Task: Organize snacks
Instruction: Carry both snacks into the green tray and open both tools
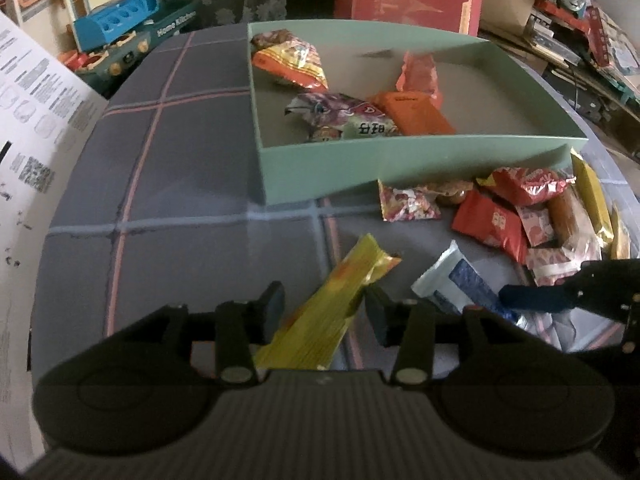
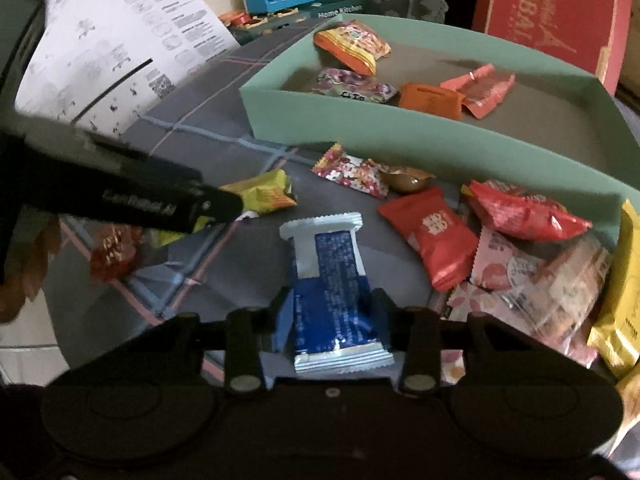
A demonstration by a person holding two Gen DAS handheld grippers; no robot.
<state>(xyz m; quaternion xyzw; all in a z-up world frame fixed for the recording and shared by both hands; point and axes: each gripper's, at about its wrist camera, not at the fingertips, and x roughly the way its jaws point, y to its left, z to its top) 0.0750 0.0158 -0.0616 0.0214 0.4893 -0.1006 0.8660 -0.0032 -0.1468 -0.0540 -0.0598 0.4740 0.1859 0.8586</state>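
Note:
A green box (image 1: pixel 320 168) (image 2: pixel 400 136) on the grey checked table holds several snack packets (image 1: pixel 292 60) (image 2: pixel 352 46). My left gripper (image 1: pixel 324 308) stands open around a long yellow packet (image 1: pixel 332 300) that lies on the table between its fingers, which stand a little apart from it. My right gripper (image 2: pixel 332 316) has its fingers at both sides of a blue and white packet (image 2: pixel 328 276) and is shut on it; this packet also shows in the left wrist view (image 1: pixel 460 284). A pile of loose snacks (image 1: pixel 520 216) (image 2: pixel 500 240) lies in front of the box.
A white printed sheet (image 1: pixel 36 120) (image 2: pixel 120 48) lies at the table's left. Toys (image 1: pixel 116 24) and a red carton (image 2: pixel 552 16) stand behind the table. The left gripper's body (image 2: pixel 132 196) crosses the right wrist view; the right gripper's finger (image 1: pixel 536 296) shows at the left view's right edge.

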